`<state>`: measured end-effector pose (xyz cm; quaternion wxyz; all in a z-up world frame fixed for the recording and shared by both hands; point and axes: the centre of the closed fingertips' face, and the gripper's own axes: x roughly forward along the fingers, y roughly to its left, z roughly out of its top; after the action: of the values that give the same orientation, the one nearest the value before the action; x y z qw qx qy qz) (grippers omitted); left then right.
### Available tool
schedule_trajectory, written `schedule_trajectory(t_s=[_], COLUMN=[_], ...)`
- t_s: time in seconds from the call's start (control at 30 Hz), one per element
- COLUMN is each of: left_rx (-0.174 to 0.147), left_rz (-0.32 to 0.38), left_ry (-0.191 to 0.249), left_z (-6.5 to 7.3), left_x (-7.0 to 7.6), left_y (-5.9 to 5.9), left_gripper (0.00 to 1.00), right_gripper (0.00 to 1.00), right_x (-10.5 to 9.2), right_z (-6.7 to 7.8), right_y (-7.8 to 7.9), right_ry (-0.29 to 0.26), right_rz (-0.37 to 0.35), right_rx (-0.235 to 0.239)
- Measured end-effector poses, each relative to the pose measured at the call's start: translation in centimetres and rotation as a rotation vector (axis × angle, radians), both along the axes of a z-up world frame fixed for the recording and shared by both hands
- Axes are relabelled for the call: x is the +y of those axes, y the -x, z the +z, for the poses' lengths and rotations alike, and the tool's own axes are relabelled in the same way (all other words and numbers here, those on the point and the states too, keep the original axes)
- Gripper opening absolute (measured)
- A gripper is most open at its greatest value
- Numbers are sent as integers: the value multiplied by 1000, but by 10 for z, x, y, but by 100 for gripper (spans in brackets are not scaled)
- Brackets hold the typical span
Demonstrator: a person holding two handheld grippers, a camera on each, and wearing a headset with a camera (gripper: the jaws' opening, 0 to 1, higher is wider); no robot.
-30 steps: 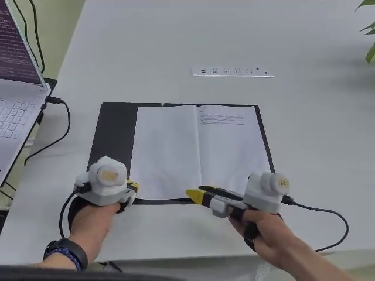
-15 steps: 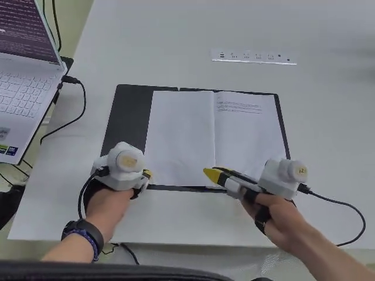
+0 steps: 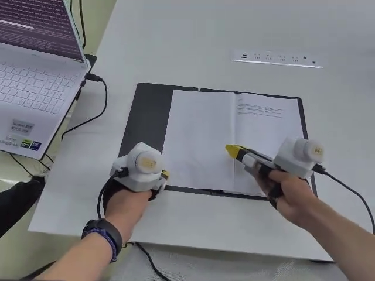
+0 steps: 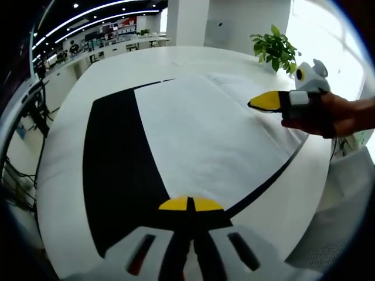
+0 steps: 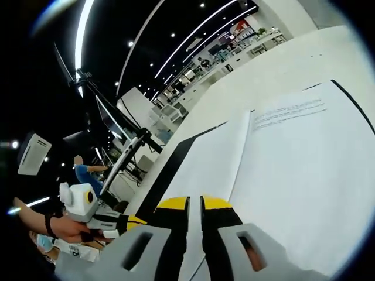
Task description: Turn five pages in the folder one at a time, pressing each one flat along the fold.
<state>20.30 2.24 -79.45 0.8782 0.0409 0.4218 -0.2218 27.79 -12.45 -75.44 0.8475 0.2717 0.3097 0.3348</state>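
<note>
Now black folder (image 3: 146, 120) open flat, white pages (image 3: 199, 137) inside, left hand-held gripper (image 4: 187, 204) closed, right hand-held gripper (image 3: 231, 151) closed too.

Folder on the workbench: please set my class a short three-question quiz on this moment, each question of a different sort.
1. True or false: the left tool has its jaws closed.
2. Multiple choice: in the head view, where does the yellow tip of the right tool lie? A. beside the fold, over the white paper; B. on the bare black cover; C. off the folder.
3. Fill in: in the head view, the printed lines sit on the folder's ___-hand side.

Key: 1 true; 2 A; 3 right.
</note>
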Motion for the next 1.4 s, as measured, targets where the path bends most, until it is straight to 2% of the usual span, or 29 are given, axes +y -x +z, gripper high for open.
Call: schedule_trajectory(t_s=[0.1, 0.33, 0.5, 0.8, 1.0, 1.2, 1.27, 1.33, 1.4], left_rx=[14, 11, 12, 21, 25, 25, 27, 27, 24], left_rz=[19, 33, 42, 54, 61, 74, 73, 74, 80], left_ry=[18, 20, 23, 33, 33, 45, 42, 42, 49], left_z=[0, 0, 1, 1, 1, 1, 1, 1, 1], left_x=[0, 0, 0, 0, 0, 0, 0, 0, 0], left_y=[0, 0, 0, -1, 0, -1, -1, -1, -2], left_gripper=[0, 0, 0, 0, 0, 0, 0, 0, 0], right_gripper=[4, 0, 0, 0, 0, 0, 0, 0, 0], right_x=[0, -7, -11, -2, -2, -6, -9, -15, -18], right_z=[-6, -12, -20, -12, -10, -9, -9, -11, -11], right_y=[-8, -30, -40, -42, -59, -83, -93, -110, -118], right_ry=[14, 27, 38, 15, 19, -2, -16, -27, -42], right_rz=[8, -5, -14, -9, -40, -145, -190, -239, -290], right_rx=[14, 4, 24, 8, 15, 12, 13, 18, 28])
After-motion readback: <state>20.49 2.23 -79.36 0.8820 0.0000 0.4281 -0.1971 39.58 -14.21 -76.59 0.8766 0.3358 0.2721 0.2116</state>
